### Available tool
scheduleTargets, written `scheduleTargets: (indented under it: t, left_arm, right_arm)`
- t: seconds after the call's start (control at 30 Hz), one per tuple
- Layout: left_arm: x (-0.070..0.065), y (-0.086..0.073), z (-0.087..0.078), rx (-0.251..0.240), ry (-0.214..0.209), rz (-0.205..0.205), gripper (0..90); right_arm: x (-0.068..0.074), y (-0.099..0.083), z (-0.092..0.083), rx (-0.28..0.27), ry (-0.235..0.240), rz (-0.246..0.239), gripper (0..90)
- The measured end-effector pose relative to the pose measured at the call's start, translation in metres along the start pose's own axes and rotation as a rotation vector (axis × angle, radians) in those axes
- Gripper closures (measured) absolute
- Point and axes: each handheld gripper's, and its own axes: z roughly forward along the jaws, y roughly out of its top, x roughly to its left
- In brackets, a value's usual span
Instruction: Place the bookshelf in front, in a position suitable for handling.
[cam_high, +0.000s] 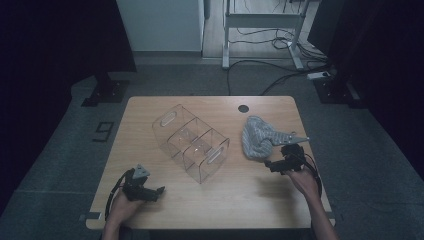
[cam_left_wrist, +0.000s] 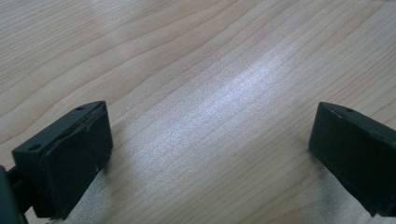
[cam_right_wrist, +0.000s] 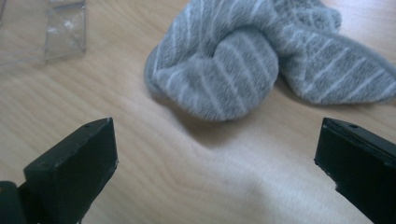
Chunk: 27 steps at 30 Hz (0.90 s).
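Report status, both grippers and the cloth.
Left gripper open, over bare table. Right gripper open, short of grey striped cloth. Nothing between them.

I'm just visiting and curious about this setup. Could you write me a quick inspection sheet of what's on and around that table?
Surface: light wooden table with a round black hole near its far edge.
Job's things: crumpled grey towel with white stripes on the table's right part; clear plastic organiser box with dividers near the centre.
Clutter: nothing seen.
Grippers: left gripper open over bare wood; right gripper open, the towel just ahead of it, not touching.
Cables: a black cable trails from the left gripper; more cables lie on the floor beyond the table.
Surroundings: grey floor, white metal frame, dark panels at the sides.
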Motion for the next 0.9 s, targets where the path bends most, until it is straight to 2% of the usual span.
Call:
scheduleTargets:
  t: [0.33, 0.7, 0.8, 0.9]
  left_arm:
    - [0.0, 0.0, 0.0, 0.0, 0.001, 0.0, 0.0]
    - [0.0, 0.0, 0.0, 0.0, 0.002, 0.0, 0.0]
    - [0.0, 0.0, 0.0, 0.0, 0.001, 0.0, 0.0]
    - [0.0, 0.0, 0.0, -0.001, 0.003, 0.0, 0.0]
  right_arm:
    - [-0.006, 0.02, 0.02, -0.022, -0.007, 0.01, 0.0]
    - [-0.01, 0.042, 0.045, -0.011, -0.023, -0.028, 0.0]
    - [-0.013, 0.049, 0.057, -0.018, -0.017, -0.011, 0.0]
    - [-0.014, 0.052, 0.062, -0.021, -0.02, -0.009, 0.0]
